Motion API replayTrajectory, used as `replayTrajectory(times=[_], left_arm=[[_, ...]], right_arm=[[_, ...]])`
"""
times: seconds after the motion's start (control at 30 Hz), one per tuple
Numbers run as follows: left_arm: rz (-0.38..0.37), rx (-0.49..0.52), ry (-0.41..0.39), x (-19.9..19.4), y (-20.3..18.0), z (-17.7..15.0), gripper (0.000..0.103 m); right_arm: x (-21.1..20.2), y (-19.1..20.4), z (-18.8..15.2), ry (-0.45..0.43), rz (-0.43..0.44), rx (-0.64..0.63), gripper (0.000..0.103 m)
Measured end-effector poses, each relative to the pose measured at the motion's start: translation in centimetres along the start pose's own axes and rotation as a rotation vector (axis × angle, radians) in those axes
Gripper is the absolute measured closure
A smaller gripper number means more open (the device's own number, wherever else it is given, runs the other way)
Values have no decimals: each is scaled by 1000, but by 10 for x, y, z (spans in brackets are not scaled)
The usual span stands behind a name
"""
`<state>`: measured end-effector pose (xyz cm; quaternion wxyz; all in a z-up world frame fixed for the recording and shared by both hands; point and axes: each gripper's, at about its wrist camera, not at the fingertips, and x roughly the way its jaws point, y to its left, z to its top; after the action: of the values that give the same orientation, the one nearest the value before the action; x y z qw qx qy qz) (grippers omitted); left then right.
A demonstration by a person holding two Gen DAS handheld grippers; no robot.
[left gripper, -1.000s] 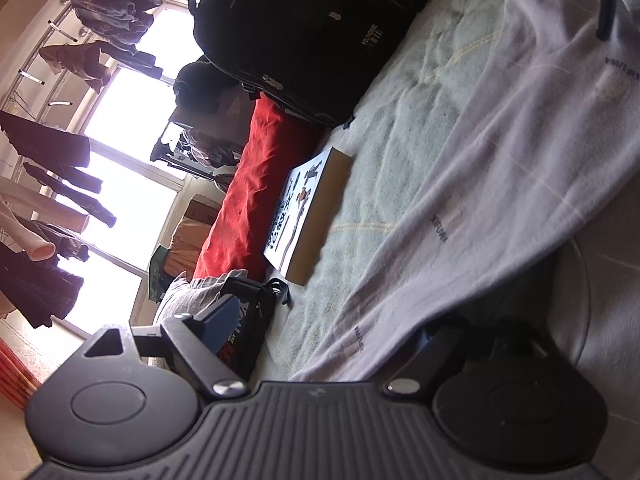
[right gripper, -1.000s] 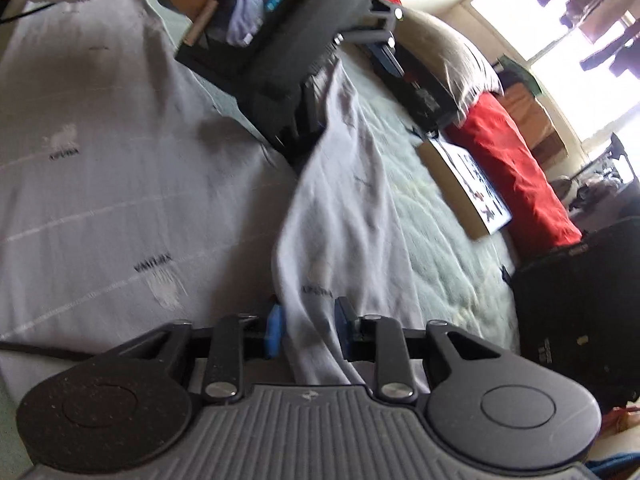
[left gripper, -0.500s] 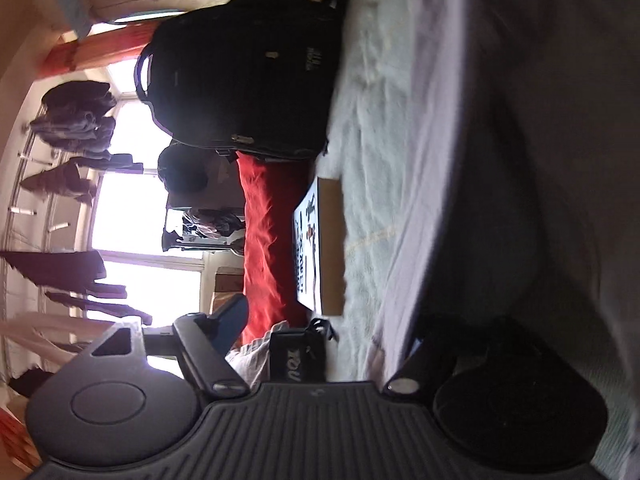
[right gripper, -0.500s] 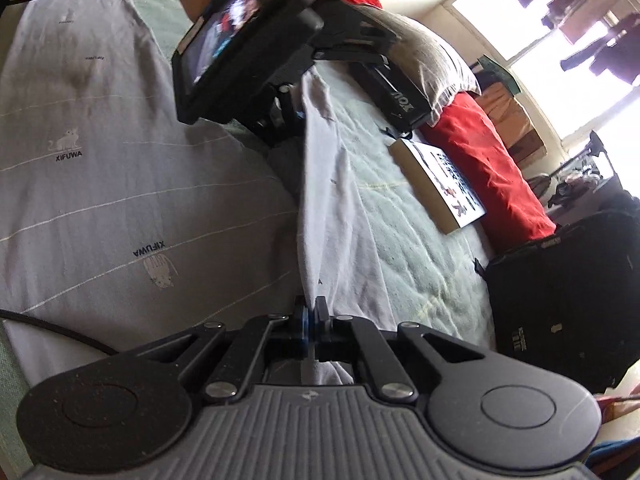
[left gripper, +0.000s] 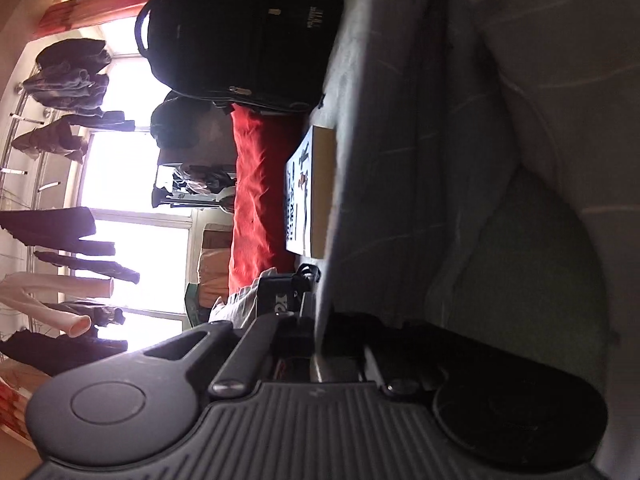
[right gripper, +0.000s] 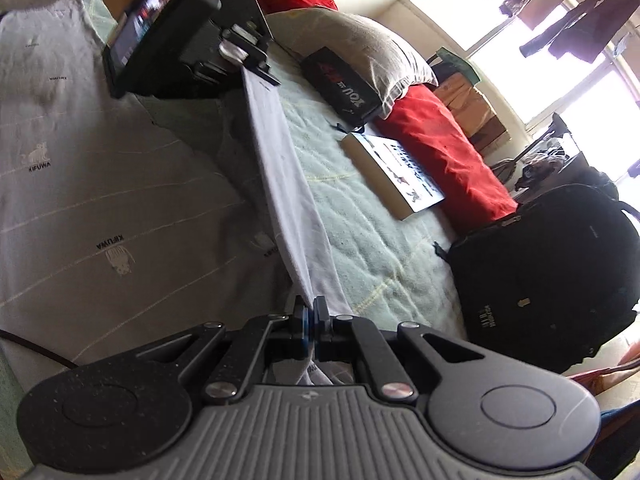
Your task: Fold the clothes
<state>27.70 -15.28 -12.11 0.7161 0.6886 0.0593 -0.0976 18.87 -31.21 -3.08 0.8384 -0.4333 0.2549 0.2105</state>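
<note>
- One pale grey garment [right gripper: 100, 184], printed with small animal logos and thin light stripes, lies spread on the bed [right gripper: 360, 216]; it fills the 9 o'clock half of the right wrist view.
- One edge of the garment is lifted off the bed and pulled into a taut band running from 6 o'clock up toward 11 o'clock, between the two grippers.
- Right gripper [right gripper: 310, 322]: clenched on the near end of that band; blue pads pressed together with cloth between them.
- Left gripper [right gripper: 248, 62]: seen from the right wrist view at 11 o'clock, clamped on the far end of the band. In its own view the left gripper [left gripper: 316, 344] is dark, with the cloth edge running into the closed jaws.
- Count of grippers: two, both grasping the same garment.
- Bed cover: one pale green quilted blanket, bare at 3 o'clock of the band.
- Other items on the bed, right wrist view: one flat box [right gripper: 394, 172] with a printed lid at 2 o'clock; one red cushion [right gripper: 448, 148] just beyond it; one grey pillow [right gripper: 352, 40] at 12 o'clock; one dark pouch [right gripper: 340, 84] with lettering, resting against the pillow; one black backpack [right gripper: 544, 276] at 3 o'clock.
- One dark cable crosses the garment at 8 o'clock.
- Window at 1 o'clock with several dark clothes hanging; exact count cannot be told.
</note>
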Motion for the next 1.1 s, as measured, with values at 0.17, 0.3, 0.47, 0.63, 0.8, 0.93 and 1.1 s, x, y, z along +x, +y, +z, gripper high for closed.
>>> replayTrajectory(times=[0.17, 0.3, 0.47, 0.63, 0.8, 0.93, 1.1], left_arm=[[3, 65, 10, -33, 5, 6, 102], [-7, 119, 0, -73, 3, 13, 102], [-16, 190, -5, -124, -8, 29, 102], [-33, 201, -34, -167, -30, 45, 102], [-38, 207, -48, -182, -62, 54, 102], [-57, 163, -38, -184, -73, 60, 102], [-52, 135, -56, -201, -69, 64, 102]], right_arm=[[-9, -3, -9, -7, -27, 12, 99], [-22, -7, -21, -29, -10, 29, 99], [-43, -6, -39, -63, -1, 29, 99], [-55, 5, -62, -67, 7, 34, 99], [-52, 26, -84, -39, 6, 25, 99], [-48, 46, -94, -14, -12, -14, 99], [-53, 54, -102, -9, -39, -27, 99]])
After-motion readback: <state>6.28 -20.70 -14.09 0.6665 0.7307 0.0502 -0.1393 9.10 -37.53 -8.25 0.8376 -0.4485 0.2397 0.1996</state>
